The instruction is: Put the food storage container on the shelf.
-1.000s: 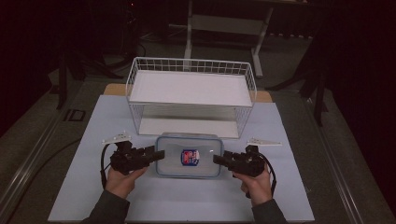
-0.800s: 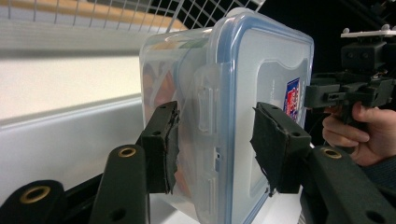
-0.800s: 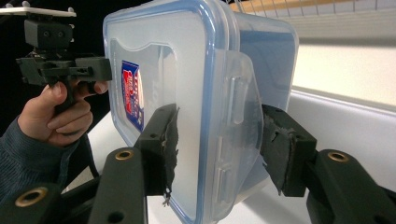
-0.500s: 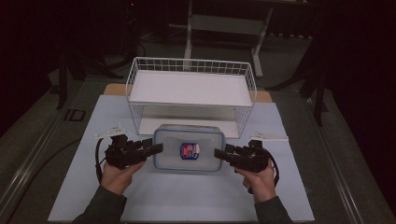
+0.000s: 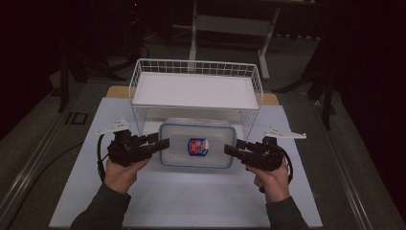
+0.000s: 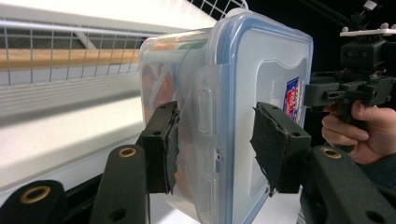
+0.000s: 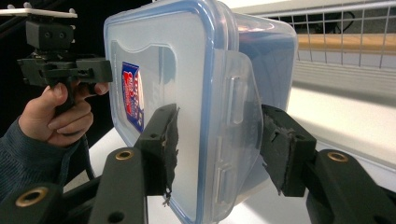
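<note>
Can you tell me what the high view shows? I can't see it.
Two hand-held grippers, left gripper and right gripper, clamp the ends of a clear lidded container in front of a white wire rack.

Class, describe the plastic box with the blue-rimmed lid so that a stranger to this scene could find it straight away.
Start at the white wire rack at the back of the pale mat. Just in front of it sits the clear box, between the left tongs and right tongs. Its blue-rimmed lid and small red-and-blue sticker mark it out.
</note>
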`<state>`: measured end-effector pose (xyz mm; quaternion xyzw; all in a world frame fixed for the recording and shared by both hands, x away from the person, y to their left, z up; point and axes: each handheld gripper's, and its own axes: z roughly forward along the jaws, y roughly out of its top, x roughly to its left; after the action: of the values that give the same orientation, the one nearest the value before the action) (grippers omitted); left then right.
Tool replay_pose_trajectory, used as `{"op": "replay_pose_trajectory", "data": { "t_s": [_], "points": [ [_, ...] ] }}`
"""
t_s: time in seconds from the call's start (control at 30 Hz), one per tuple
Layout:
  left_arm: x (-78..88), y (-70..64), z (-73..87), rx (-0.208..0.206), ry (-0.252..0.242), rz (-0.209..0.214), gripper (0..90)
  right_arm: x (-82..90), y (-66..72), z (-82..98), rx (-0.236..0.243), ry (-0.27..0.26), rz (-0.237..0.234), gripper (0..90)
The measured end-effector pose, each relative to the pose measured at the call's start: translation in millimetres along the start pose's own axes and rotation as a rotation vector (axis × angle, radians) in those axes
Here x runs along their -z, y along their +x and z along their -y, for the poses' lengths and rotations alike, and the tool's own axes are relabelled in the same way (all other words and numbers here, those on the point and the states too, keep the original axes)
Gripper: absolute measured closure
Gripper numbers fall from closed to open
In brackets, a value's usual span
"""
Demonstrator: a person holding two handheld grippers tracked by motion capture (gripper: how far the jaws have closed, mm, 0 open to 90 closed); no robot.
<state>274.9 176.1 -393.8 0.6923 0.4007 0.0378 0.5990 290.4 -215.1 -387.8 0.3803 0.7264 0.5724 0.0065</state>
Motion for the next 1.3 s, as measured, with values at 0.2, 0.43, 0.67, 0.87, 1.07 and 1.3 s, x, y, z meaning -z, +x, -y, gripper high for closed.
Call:
{"op": "replay_pose_trajectory", "data": {
  "t_s": [0.2,0.43,0.67,0.87,1.07,1.3],
  "points": [
    [0.4,-1.7,-8.4,-0.006,-0.014,0.006,51.7,2.6,2.1,-9.0,0.013,-0.007,0.003,48.9],
    [2.7,-5.5,-21.8,-0.029,-0.032,0.008,51.6,7.0,7.2,-22.8,0.040,-0.023,0.007,49.0],
    [4.3,-7.6,-35.3,-0.049,-0.053,0.008,51.7,8.5,9.1,-33.5,0.055,-0.042,0.005,49.1],
    [4.3,-9.1,-46.2,-0.068,-0.065,0.001,51.7,9.0,8.0,-41.8,0.065,-0.054,0.000,49.2],
    [4.8,-7.3,-55.2,-0.082,-0.086,0.003,51.7,8.2,7.6,-53.2,0.079,-0.066,-0.003,49.1],
    [5.3,-3.6,-61.0,-0.081,-0.115,0.005,51.7,5.6,8.6,-63.2,0.097,-0.070,0.000,49.2]
  ]
}}
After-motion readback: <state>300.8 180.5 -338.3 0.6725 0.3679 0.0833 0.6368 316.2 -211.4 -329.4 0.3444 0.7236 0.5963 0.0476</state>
